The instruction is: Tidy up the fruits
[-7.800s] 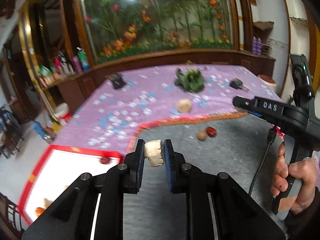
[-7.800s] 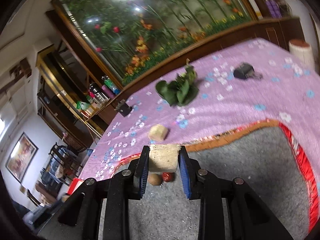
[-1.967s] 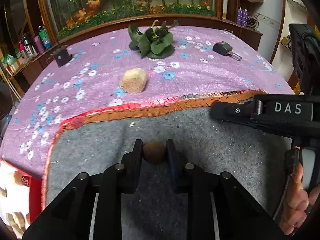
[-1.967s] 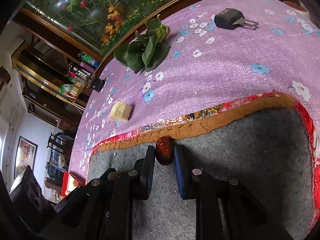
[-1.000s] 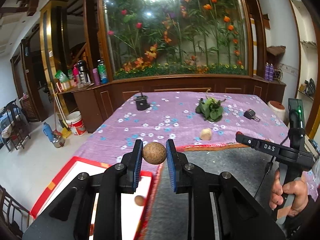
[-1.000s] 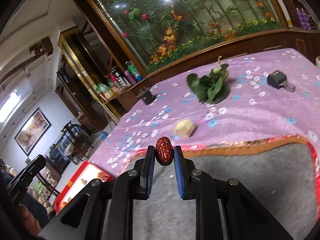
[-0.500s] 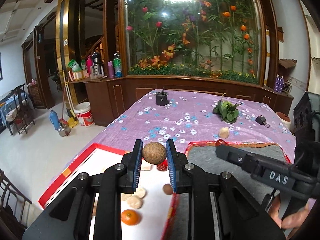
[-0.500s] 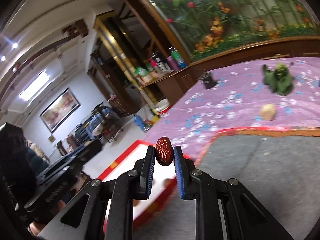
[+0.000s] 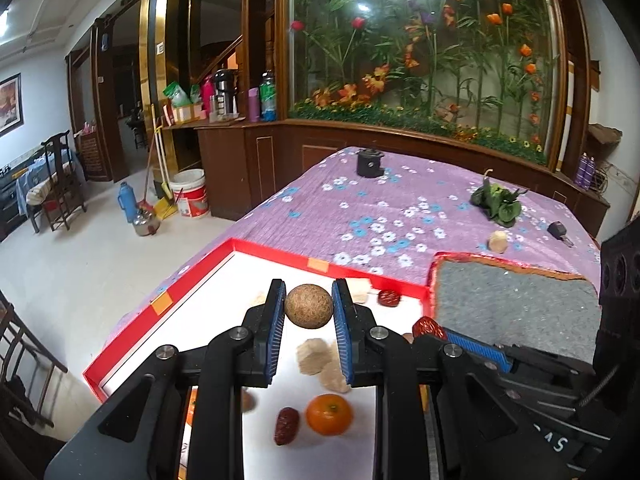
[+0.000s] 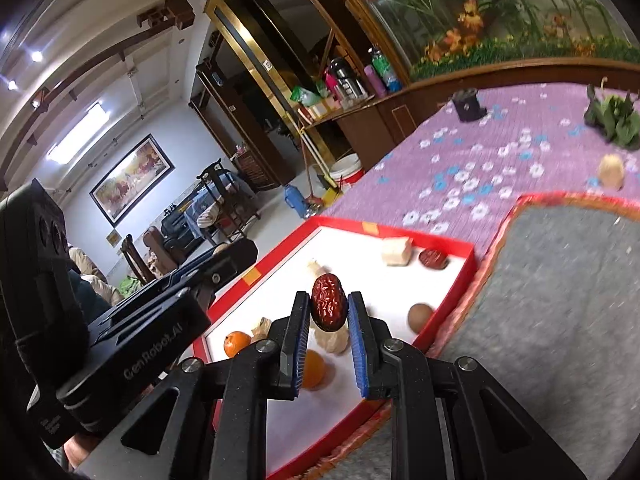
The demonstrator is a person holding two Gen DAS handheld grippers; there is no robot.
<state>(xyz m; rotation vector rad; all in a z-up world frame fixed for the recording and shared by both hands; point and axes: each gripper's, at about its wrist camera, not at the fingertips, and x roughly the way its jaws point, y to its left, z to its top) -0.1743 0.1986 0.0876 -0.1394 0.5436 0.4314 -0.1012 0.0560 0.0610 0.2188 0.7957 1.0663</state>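
A shallow red-rimmed white tray [image 9: 276,254] lies on the purple flowered tablecloth [image 9: 360,208], beside a grey felt mat [image 9: 508,304]. In the tray lie an orange tangerine [image 9: 329,414], a wrinkled red date [image 9: 286,426] and pale chunks [image 9: 320,362]. Above them the left gripper [image 9: 308,306] is clamped on a round brown fruit [image 9: 308,306]. The right gripper [image 10: 329,309] pinches a glossy dark-red date [image 10: 329,308] over the tray.
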